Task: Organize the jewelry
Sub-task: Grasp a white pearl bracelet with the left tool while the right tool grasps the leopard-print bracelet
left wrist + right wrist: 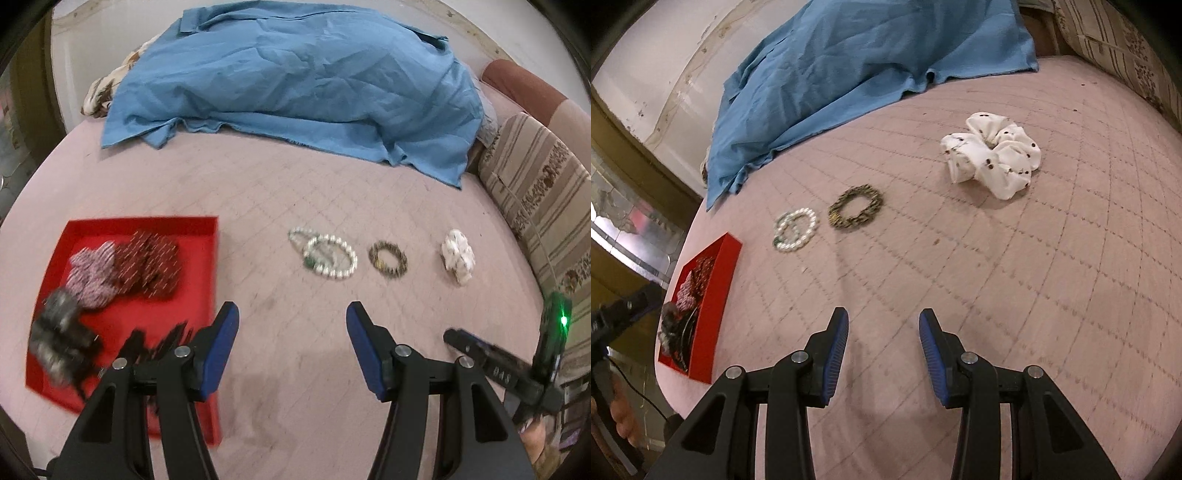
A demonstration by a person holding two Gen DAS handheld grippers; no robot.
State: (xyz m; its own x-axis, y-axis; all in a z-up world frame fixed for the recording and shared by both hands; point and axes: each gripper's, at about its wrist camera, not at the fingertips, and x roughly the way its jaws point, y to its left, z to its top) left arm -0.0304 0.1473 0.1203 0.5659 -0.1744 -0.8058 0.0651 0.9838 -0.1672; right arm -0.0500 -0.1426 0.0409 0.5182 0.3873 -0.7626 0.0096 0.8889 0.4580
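Observation:
On the pink quilted bed lie a pearl bracelet pair [325, 256] [795, 229], a dark bronze bracelet [388, 259] [856, 207] and a white spotted scrunchie [458, 260] [993, 155], in a row. A red tray [199, 295] [713, 295] at the left holds a pink scrunchie [92, 275], a dark red scrunchie [147, 264], a grey furry one [57, 339] and black hair clips. My left gripper [292, 314] hovers open over bare quilt, just right of the tray and short of the pearls. My right gripper [883, 321] is open too, with nothing between its fingers, short of the bronze bracelet.
A crumpled blue sheet [295, 81] [849, 62] covers the far part of the bed. A striped cushion [535, 192] lines the right side. The other gripper's body with a green light [554, 332] shows at the right edge of the left wrist view.

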